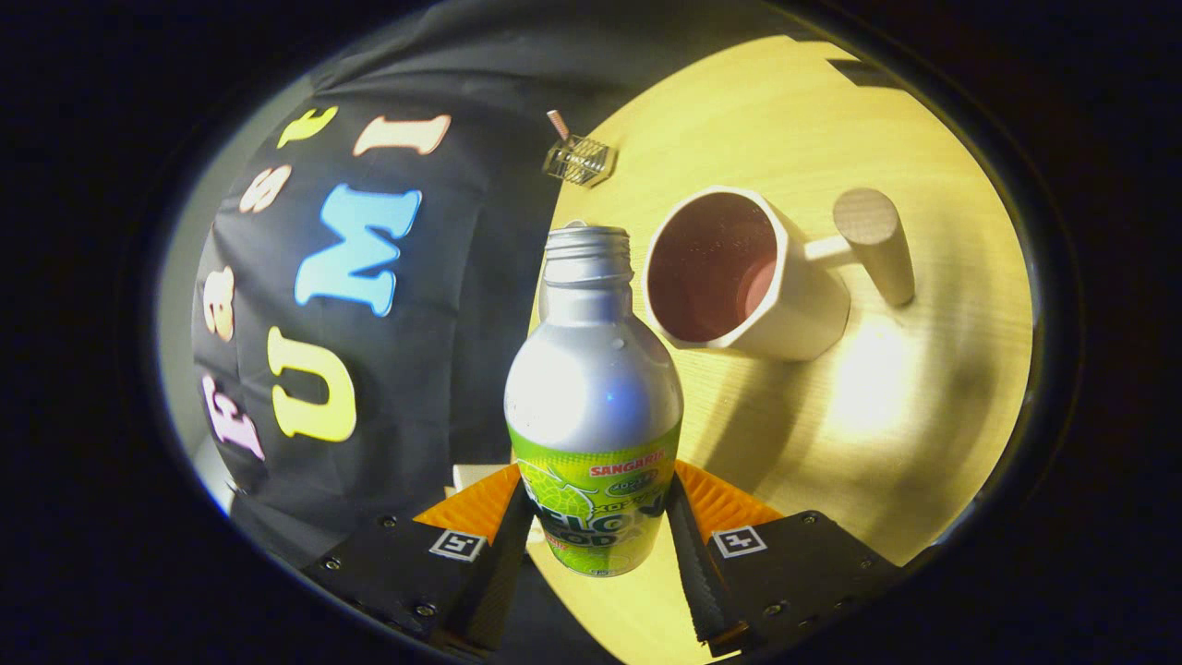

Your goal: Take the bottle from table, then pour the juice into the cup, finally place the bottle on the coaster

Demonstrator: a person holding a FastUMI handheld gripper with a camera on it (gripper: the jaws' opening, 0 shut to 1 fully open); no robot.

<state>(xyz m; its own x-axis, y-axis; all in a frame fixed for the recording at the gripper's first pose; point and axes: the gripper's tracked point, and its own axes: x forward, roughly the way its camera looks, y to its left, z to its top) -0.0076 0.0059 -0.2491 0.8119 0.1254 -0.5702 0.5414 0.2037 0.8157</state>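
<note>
My gripper (596,517) is shut on a silver aluminium bottle (591,369) with a green label, both fingers pressing its lower body. The bottle has no cap, and its threaded mouth points up and slightly away from me, close beside the cup's rim. The cup (739,277) is a white faceted mug with a round wooden handle, standing on the light wooden table (877,416) just right of and beyond the bottle's neck. Its inside looks dark reddish. The bottle and I are lifted above the table.
A small clear box-like object (579,159) with a striped stick lies on the table beyond the bottle, at the table's far edge by the black booth wall. A pale corner of something (471,476) peeks out behind my left finger.
</note>
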